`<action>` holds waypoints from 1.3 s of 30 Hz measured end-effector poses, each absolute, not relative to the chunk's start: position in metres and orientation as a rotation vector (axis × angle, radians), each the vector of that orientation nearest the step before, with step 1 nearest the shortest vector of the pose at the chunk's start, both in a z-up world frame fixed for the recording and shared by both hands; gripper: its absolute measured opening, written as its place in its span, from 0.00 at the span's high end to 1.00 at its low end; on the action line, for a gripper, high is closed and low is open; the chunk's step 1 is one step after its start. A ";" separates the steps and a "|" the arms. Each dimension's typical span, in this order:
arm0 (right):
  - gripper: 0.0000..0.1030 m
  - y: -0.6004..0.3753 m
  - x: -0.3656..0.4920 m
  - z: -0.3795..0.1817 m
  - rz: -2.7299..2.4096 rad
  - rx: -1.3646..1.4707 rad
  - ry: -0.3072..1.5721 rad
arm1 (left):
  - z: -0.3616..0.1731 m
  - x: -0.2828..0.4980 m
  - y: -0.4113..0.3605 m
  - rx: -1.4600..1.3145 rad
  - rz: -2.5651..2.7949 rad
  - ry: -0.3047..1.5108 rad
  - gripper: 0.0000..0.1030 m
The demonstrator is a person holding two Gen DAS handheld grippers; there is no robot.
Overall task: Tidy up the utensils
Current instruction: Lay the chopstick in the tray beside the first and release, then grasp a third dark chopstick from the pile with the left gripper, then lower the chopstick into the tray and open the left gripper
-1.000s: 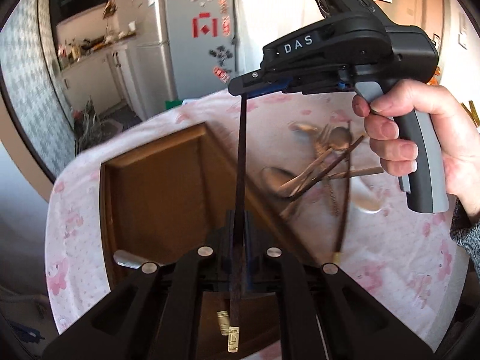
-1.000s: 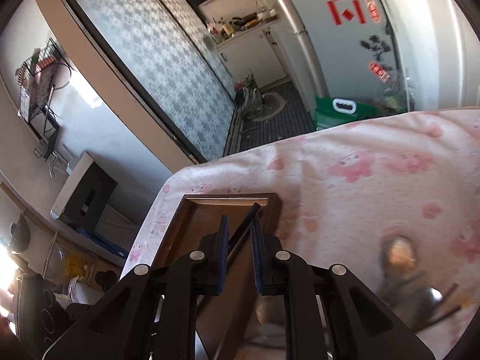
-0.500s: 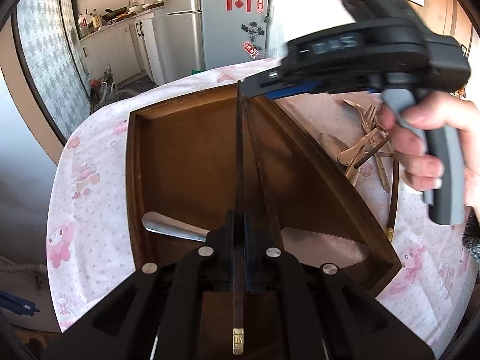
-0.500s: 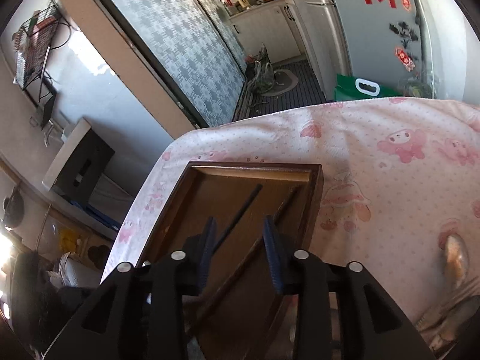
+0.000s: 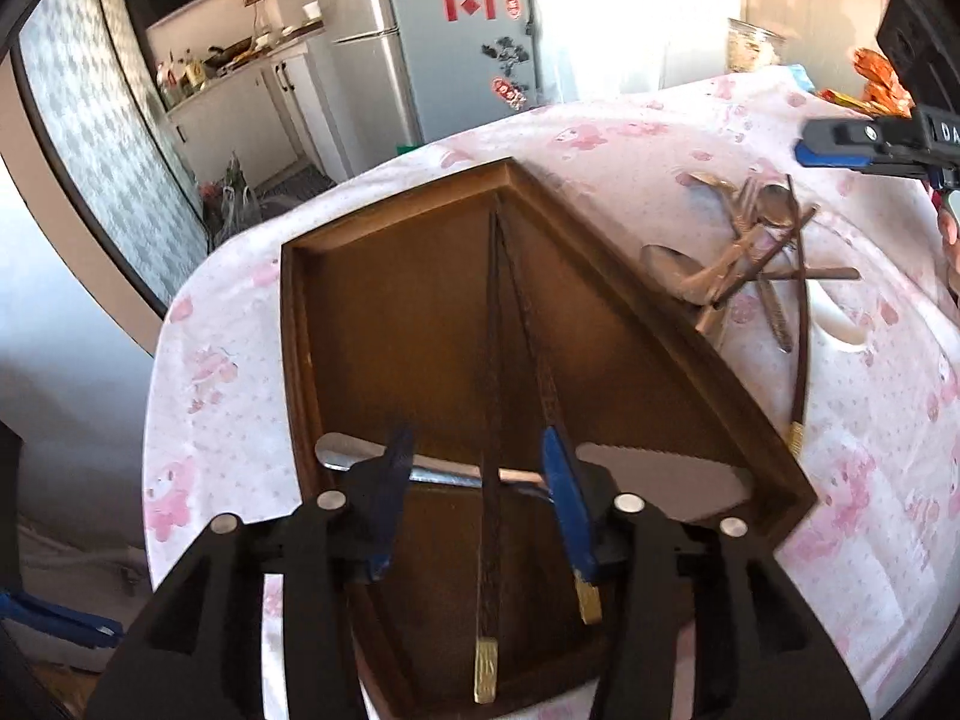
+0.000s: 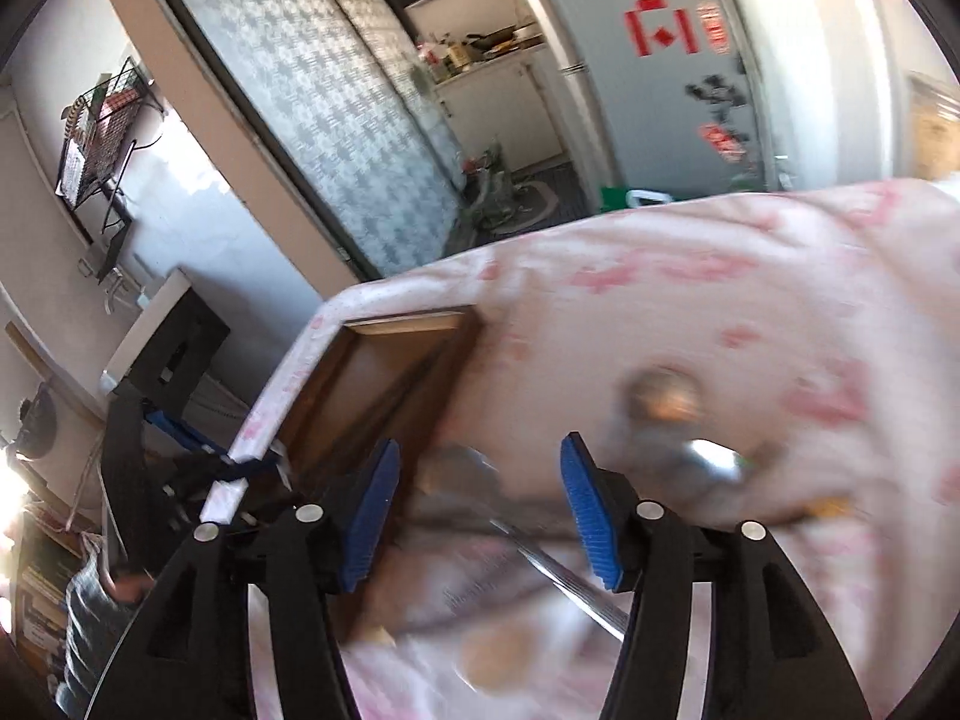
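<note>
The desk [image 5: 750,138], under a pink printed cloth, carried a brown wooden tray [image 5: 396,324] toward its left edge, one corner pointing at the far edge. Inside the tray lay two dark chopsticks [image 5: 489,396] side by side, running from the far corner toward the near one, with a spoon [image 5: 342,450] and a serrated knife [image 5: 654,468] crosswise near the front. That much looked sorted. Right of the tray, a tangled pile of spoons, forks and chopsticks [image 5: 750,252] sat on the cloth, plus a single chopstick [image 5: 801,360] beside the tray's right rim, so most of the job seemed left. The left gripper [image 5: 477,483] was spreading open above the tray, pressing nothing. The right gripper [image 6: 477,504] was also opening, empty, over the blurred pile.
</note>
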State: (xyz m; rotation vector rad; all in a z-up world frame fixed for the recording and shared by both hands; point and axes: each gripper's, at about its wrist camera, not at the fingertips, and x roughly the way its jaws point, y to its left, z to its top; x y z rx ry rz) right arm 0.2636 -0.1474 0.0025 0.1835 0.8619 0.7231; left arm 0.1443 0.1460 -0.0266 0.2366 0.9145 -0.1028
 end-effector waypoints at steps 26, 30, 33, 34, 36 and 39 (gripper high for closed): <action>0.57 -0.199 0.317 -0.057 0.543 0.411 0.956 | -0.052 0.133 -0.004 0.477 -0.374 0.879 0.30; 0.73 -0.193 0.323 -0.066 0.517 0.415 0.957 | -0.058 0.134 -0.009 0.478 -0.393 0.887 0.30; 0.83 -0.195 0.318 -0.062 0.502 0.411 0.917 | -0.061 0.132 -0.008 0.468 -0.395 0.886 0.30; 0.83 -0.195 0.314 -0.058 0.510 0.399 0.898 | -0.061 0.132 -0.007 0.463 -0.396 0.886 0.30; 0.83 -0.196 0.308 -0.051 0.526 0.387 0.873 | -0.061 0.132 -0.007 0.460 -0.393 0.877 0.33; 0.84 -0.198 0.298 -0.039 0.552 0.377 0.830 | -0.060 0.135 -0.006 0.456 -0.379 0.864 0.43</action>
